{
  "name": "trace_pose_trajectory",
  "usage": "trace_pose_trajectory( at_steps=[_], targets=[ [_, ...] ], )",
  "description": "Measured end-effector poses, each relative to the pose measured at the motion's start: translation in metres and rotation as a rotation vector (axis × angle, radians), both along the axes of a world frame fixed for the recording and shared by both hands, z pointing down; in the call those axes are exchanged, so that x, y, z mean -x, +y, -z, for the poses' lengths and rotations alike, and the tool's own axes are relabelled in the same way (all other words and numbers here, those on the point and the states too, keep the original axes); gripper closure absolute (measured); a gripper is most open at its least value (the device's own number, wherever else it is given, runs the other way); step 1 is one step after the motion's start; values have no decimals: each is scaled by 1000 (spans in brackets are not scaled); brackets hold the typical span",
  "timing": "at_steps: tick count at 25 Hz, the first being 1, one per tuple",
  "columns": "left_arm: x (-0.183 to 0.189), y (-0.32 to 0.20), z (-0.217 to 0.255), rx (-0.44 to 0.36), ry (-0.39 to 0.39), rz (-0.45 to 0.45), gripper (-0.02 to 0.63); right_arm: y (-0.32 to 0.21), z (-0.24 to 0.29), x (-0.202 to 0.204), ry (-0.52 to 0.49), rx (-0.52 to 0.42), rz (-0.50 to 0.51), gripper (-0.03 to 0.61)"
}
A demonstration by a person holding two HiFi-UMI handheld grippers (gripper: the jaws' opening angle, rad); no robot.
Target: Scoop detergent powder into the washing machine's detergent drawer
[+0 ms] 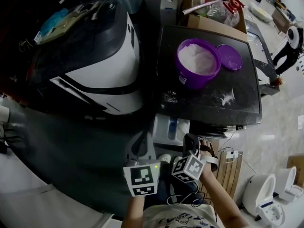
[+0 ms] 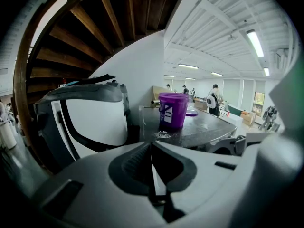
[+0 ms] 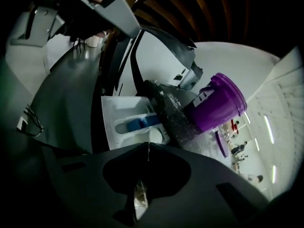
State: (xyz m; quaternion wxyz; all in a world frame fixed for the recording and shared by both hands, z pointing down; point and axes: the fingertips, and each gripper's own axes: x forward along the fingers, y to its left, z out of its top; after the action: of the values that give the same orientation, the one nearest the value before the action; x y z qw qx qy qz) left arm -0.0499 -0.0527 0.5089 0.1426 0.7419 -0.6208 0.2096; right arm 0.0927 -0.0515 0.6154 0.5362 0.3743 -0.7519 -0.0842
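A purple tub (image 1: 197,61) full of white detergent powder stands on the dark washing machine top (image 1: 209,103), its purple lid (image 1: 229,57) lying beside it. Below the top's front edge the white detergent drawer (image 1: 171,127) is pulled out, showing a blue insert. My left gripper (image 1: 138,147) and right gripper (image 1: 191,142) hover low and close together just in front of the drawer, both shut and empty. The left gripper (image 2: 152,167) faces the tub (image 2: 173,109). The right gripper (image 3: 148,152) looks over the drawer (image 3: 128,122) towards the tub (image 3: 218,103).
Spilt powder (image 1: 225,98) speckles the machine top. A large white and black appliance (image 1: 90,56) stands to the left. A cardboard box (image 1: 209,4) with bottles sits behind the machine. White toilets (image 1: 266,194) stand on the floor at the lower right.
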Motion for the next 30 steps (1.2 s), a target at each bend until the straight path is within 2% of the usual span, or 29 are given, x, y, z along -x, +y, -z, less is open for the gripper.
trace_pose_trajectory(
  at_steps=[7,11,15,26,30],
  targets=[
    [2,1,-4,6,1,7,598,0,6,2,70,-118,58,558],
    [3,2,-5,8,3,15,598,0,10,3,171,-212,121,558],
    [2,3,-6,8,8,20,598,2,4,1,228,-225,157,558],
    [4,5,-5,6,10,28,598,1,8,-4,102,-156,85,558],
    [4,4,-1,-1,8,30,598,-1,21,-3,23,-136,46,558]
  ],
)
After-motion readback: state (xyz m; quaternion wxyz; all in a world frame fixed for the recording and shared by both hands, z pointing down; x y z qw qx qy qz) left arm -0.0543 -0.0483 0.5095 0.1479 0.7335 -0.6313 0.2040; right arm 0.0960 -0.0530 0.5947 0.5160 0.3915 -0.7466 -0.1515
